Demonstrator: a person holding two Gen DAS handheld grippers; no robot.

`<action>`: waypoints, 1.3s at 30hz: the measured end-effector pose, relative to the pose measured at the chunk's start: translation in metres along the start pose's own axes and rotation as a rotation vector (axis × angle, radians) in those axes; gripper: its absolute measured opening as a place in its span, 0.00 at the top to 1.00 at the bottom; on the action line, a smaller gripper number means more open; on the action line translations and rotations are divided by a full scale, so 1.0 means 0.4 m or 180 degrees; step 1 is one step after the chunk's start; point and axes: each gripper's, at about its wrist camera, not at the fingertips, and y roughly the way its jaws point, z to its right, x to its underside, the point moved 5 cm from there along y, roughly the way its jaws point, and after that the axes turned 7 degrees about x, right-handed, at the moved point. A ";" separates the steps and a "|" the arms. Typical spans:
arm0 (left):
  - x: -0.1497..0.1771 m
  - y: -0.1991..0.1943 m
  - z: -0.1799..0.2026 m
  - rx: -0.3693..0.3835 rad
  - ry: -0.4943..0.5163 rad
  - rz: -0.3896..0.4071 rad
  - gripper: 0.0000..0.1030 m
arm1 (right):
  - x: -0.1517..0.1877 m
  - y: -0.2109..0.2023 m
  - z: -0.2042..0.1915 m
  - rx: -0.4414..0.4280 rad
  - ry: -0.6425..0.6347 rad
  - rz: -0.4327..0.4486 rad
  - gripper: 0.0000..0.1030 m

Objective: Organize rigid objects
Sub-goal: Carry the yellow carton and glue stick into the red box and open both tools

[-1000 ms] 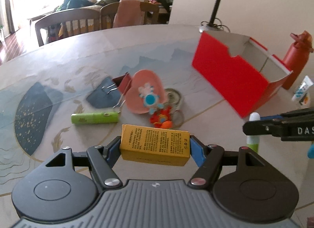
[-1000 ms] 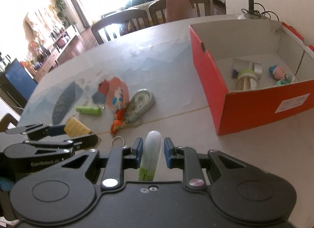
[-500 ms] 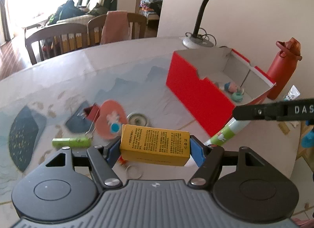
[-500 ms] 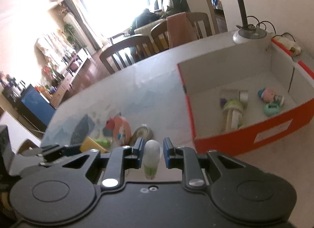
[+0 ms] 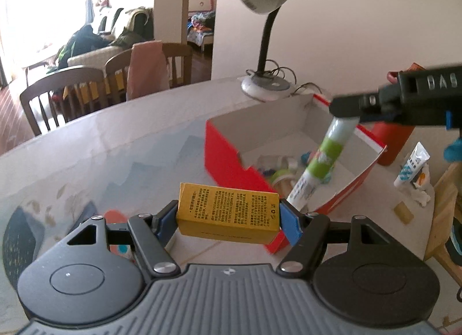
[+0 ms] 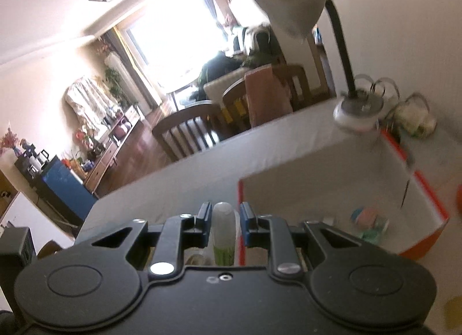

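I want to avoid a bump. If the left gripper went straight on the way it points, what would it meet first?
Probably the red box: its near wall lies just beyond the yellow carton that the left gripper holds; depth is unclear.

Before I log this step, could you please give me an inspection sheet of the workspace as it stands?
Surface: patterned table, partly blurred.
Job's things: yellow box held above the table; green-and-white tube hanging tilted over the open red box, which already holds small toys.
Clutter: white tube and red bottle beyond the red box; pink item near the left gripper.
Grippers: left gripper shut on the yellow box; right gripper shut on the green-and-white tube.
Cables: lamp cord coiled by the desk lamp base.
Surroundings: dining chairs, sofa, bright window.
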 end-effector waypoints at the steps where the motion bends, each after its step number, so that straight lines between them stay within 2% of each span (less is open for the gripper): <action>1: -0.011 0.007 0.010 0.0002 0.0011 0.0005 0.30 | -0.012 -0.001 0.013 0.0024 -0.0008 0.0028 0.81; 8: -0.065 0.083 0.078 0.0027 0.0066 -0.0071 0.30 | -0.038 0.019 0.123 0.0280 -0.0015 0.0055 0.81; 18: -0.112 0.230 0.168 0.0044 0.0164 -0.0282 0.30 | -0.021 0.062 0.265 0.0592 -0.0005 -0.0154 0.81; 27: -0.129 0.370 0.233 0.0101 0.0274 -0.0520 0.30 | -0.003 0.089 0.327 0.0695 -0.0087 -0.0389 0.81; 30: -0.129 0.409 0.243 0.0250 0.0198 -0.0661 0.30 | 0.001 0.109 0.342 0.0710 -0.0132 -0.0493 0.81; 39: -0.131 0.499 0.278 0.0260 0.0268 -0.0903 0.30 | -0.005 0.188 0.374 0.0740 -0.0147 -0.0653 0.81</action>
